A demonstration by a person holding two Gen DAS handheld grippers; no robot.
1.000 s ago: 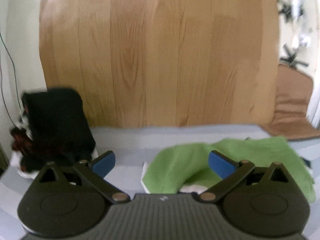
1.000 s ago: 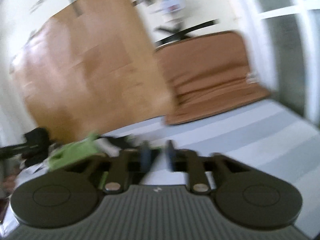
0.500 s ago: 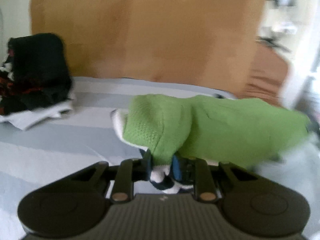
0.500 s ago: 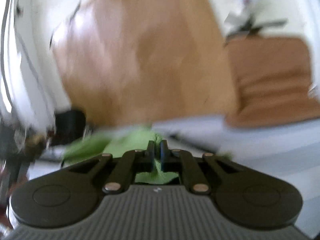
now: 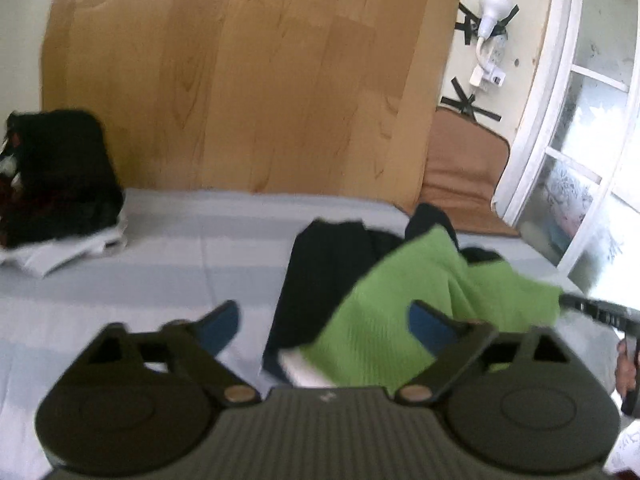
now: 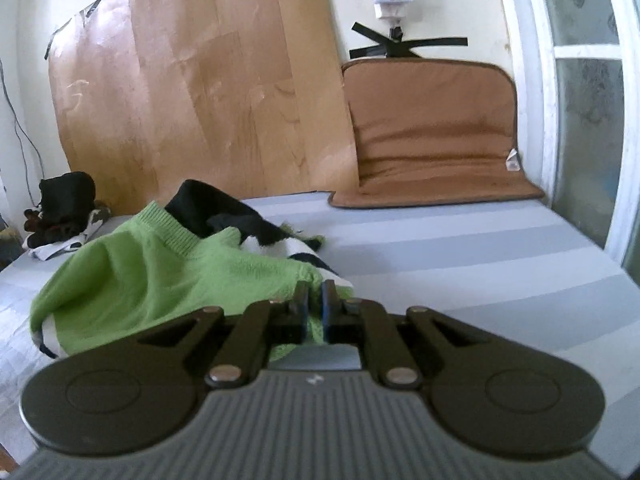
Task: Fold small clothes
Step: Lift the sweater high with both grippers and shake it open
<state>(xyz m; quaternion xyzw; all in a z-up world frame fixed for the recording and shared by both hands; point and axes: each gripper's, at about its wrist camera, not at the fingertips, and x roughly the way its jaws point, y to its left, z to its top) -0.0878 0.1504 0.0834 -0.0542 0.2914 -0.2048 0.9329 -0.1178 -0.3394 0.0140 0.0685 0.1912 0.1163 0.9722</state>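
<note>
A green knitted garment (image 5: 400, 320) with a white and dark lining lies rumpled on the striped grey sheet (image 5: 160, 272), partly over a black garment (image 5: 320, 264). My left gripper (image 5: 324, 326) hovers just in front of it, jaws opening wide, with the green cloth lying low between the fingers but not pinched. In the right wrist view my right gripper (image 6: 314, 308) is nearly shut on the green garment's (image 6: 152, 276) near edge; its jaws are opening slightly, and cloth is still between the pads. The right gripper's black arm (image 5: 600, 312) shows at the left view's right edge.
A pile of dark folded clothes (image 5: 56, 184) sits on white cloth at the far left (image 6: 64, 208). A wood-patterned sheet (image 5: 260, 80) covers the wall behind. A brown cushion (image 6: 432, 132) leans at the back right, beside a white window frame (image 6: 536, 100).
My left gripper, shut on the green garment's edge half a second ago, has let go and opened wide. The garment shifted right, baring the black one. My right gripper closed on the green edge.
</note>
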